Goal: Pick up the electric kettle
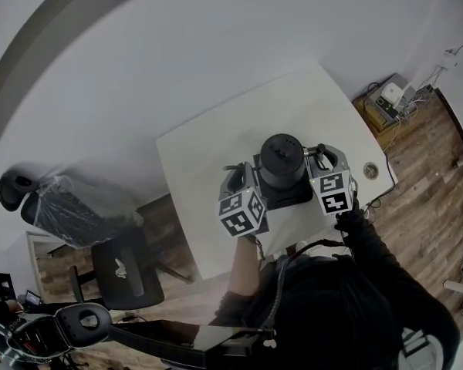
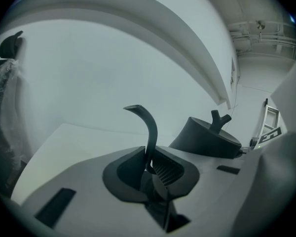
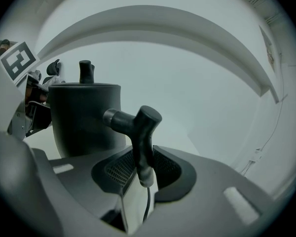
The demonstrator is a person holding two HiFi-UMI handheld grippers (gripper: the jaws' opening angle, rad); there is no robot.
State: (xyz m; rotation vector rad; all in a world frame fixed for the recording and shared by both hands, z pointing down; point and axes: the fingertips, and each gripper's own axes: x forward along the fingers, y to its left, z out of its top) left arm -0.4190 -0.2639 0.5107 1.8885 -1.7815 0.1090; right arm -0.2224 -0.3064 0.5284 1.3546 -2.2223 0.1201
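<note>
The black electric kettle [image 1: 282,160] stands over a black square base [image 1: 287,198] on the white table [image 1: 208,153], between my two grippers. My left gripper [image 1: 236,179] is shut on the kettle's thin curved spout [image 2: 149,127], which rises from between its jaws in the left gripper view [image 2: 149,166]; the kettle body [image 2: 207,138] and lid knob [image 2: 220,118] lie to the right. My right gripper [image 1: 322,154] is shut on the T-shaped handle [image 3: 142,132], pads [image 3: 119,169] pressing its lower end, the gripper [image 3: 143,174] right beside the body [image 3: 84,117].
A round grommet [image 1: 370,170] sits near the table's right edge. A black office chair [image 1: 123,272] and a plastic-wrapped chair [image 1: 69,210] stand left of the table. A box with devices and cables [image 1: 386,102] rests on the wood floor at the right.
</note>
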